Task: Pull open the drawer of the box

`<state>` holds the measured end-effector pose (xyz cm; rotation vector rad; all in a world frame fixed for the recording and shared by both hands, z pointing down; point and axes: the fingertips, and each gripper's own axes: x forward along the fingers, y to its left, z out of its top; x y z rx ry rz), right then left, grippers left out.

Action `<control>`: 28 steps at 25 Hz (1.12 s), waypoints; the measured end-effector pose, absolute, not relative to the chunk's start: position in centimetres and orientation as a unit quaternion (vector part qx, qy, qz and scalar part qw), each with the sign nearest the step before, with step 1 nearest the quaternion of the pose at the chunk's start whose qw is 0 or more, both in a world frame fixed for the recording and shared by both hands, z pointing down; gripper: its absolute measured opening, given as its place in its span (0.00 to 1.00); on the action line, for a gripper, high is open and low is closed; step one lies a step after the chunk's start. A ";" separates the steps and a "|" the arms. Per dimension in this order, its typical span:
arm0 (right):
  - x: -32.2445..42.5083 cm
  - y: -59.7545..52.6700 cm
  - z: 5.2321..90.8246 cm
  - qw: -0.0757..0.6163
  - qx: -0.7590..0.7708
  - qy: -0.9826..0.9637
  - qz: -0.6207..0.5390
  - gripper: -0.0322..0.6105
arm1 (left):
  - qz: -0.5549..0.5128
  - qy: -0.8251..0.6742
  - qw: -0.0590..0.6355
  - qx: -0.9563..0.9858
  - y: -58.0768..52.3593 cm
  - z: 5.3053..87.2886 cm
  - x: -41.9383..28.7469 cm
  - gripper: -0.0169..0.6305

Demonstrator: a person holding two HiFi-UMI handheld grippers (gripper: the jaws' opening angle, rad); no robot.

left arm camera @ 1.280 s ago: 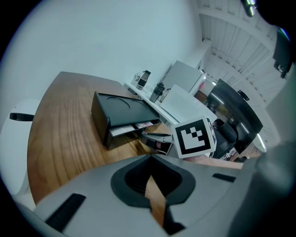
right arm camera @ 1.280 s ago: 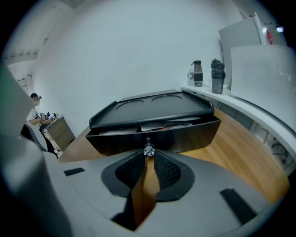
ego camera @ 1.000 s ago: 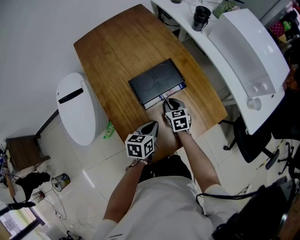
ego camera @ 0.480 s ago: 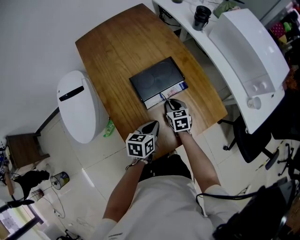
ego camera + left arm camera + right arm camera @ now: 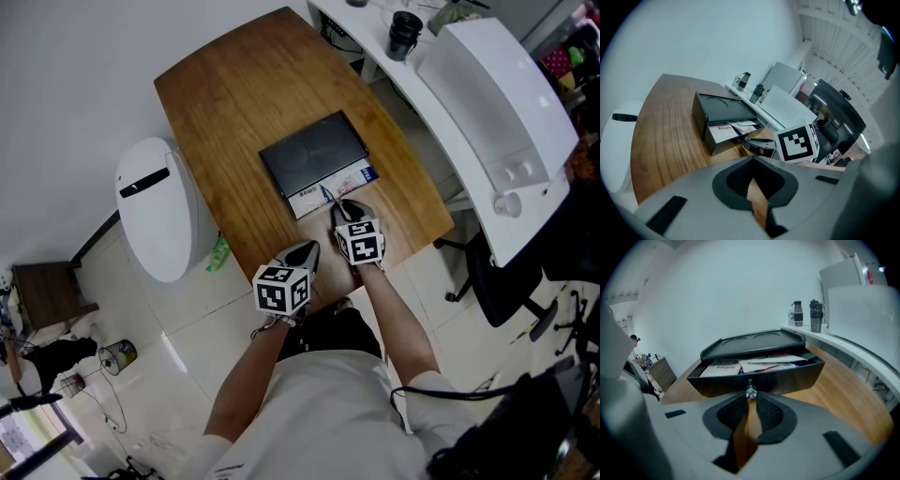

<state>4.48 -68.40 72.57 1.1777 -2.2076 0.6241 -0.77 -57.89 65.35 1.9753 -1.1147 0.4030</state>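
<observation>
A flat black box (image 5: 312,150) lies on the wooden table (image 5: 234,94). Its drawer (image 5: 335,190) stands partly pulled out toward me, with papers showing inside. My right gripper (image 5: 338,208) is at the drawer front, shut on the small metal knob (image 5: 750,392). In the right gripper view the dark drawer front (image 5: 787,377) fills the middle, with papers (image 5: 764,362) above it. My left gripper (image 5: 307,251) hovers near the table's near edge, apart from the box, shut and holding nothing. The left gripper view shows the box (image 5: 723,108) and the right gripper's marker cube (image 5: 797,142).
A white rounded bin (image 5: 155,220) stands on the floor left of the table. A white desk (image 5: 497,103) with black cups (image 5: 404,34) runs along the right, with a black office chair (image 5: 502,281) below it. A green object (image 5: 216,255) lies on the floor.
The drawer has slid a little further out of the box, showing more of the papers. The right gripper drew slightly toward me with the knob. The left gripper stayed put.
</observation>
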 end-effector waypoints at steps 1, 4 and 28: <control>4.5 -68.3 72.6 0.278 0.438 -0.822 0.233 0.14 | 0.160 -0.442 0.406 0.783 -57.8 65.3 -0.7 0.03; 4.6 -68.0 72.6 0.276 0.438 -0.823 0.235 0.14 | 0.160 -0.444 0.405 0.783 -57.7 65.2 -0.7 0.03; 6.0 -66.0 72.8 0.281 0.433 -0.821 0.244 0.14 | 0.164 -0.440 0.403 0.785 -56.5 65.0 0.7 0.03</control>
